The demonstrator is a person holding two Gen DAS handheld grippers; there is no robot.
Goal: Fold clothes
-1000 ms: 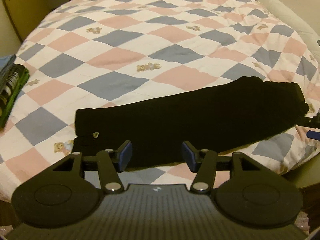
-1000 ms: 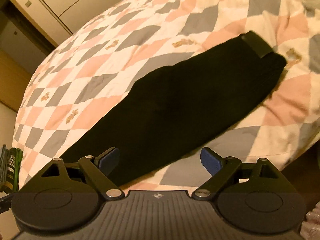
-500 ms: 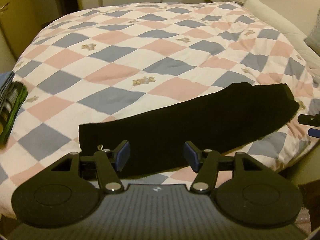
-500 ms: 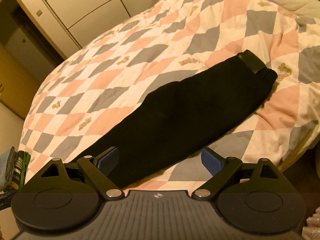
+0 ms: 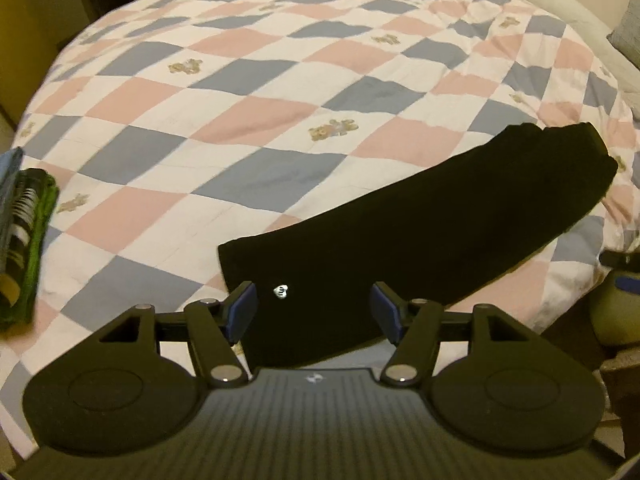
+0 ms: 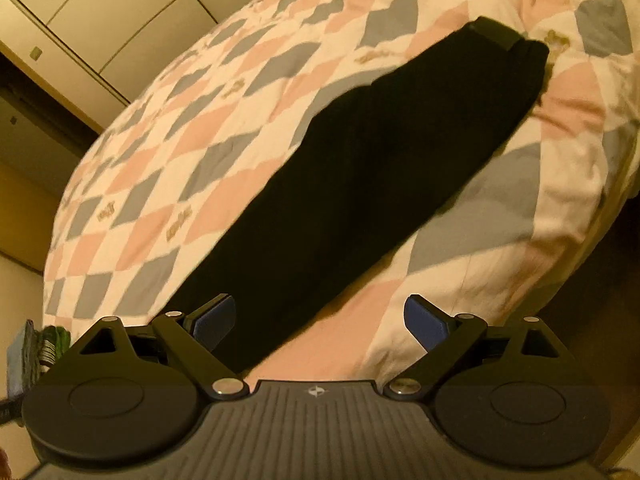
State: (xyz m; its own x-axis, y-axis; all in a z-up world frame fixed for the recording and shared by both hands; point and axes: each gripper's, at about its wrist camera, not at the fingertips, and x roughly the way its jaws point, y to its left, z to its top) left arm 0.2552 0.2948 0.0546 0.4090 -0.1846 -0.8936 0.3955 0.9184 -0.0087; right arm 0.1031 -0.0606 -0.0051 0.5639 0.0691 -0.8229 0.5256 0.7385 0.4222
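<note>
A long black garment [image 5: 420, 232], folded lengthwise like trousers, lies flat near the front edge of the bed. Its near end carries a small white logo [image 5: 281, 291]; its waistband end [image 6: 494, 34] points away to the right. My left gripper [image 5: 314, 312] is open and empty, hovering over the logo end. My right gripper [image 6: 318, 320] is open and empty, above the garment's near end and the bed edge. The garment also fills the middle of the right wrist view [image 6: 360, 168].
The bed has a pink, blue and white checked quilt [image 5: 248, 112] with small bear prints. A stack of folded clothes [image 5: 20, 236] sits at the bed's left edge. A pillow [image 5: 628, 20] lies at the far right. Wardrobe doors [image 6: 120, 12] stand behind the bed.
Both grippers have shifted left along the garment and closer to it; my left gripper is now over the logo end. The garment has not moved. Both stay open.
</note>
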